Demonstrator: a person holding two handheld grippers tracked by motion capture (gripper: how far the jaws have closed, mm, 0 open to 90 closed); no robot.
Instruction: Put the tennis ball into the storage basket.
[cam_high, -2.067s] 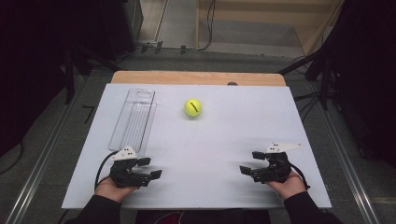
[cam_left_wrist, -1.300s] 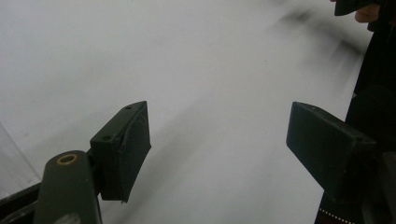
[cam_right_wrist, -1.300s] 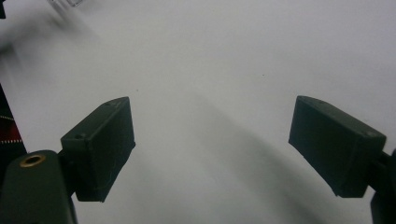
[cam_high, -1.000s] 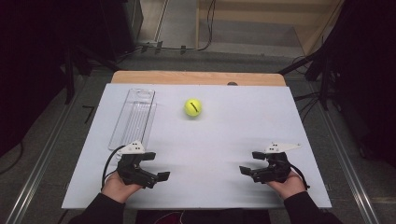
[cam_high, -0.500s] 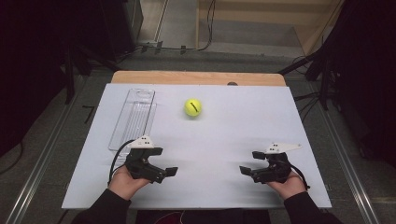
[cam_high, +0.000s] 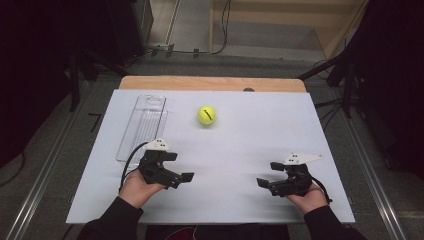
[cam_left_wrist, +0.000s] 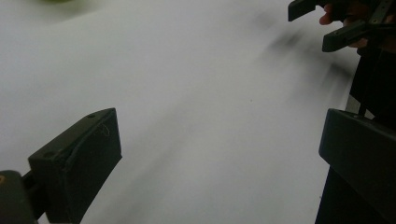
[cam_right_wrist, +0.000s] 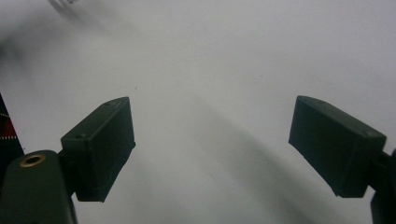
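The yellow tennis ball (cam_high: 206, 115) sits untouched on the far middle of the white table (cam_high: 250, 150), just right of the clear plastic tray (cam_high: 142, 126) lying flat at far left. Nothing gripped yet, so by my reading the work has hardly begun. The left gripper (cam_high: 181, 179) hovers near the tray's near end, jaws spread wide and empty; the right gripper (cam_high: 267, 177) waits at near right, equally wide. The left gripper view adds a green sliver of ball at its top edge and the right gripper's jaws farther off.
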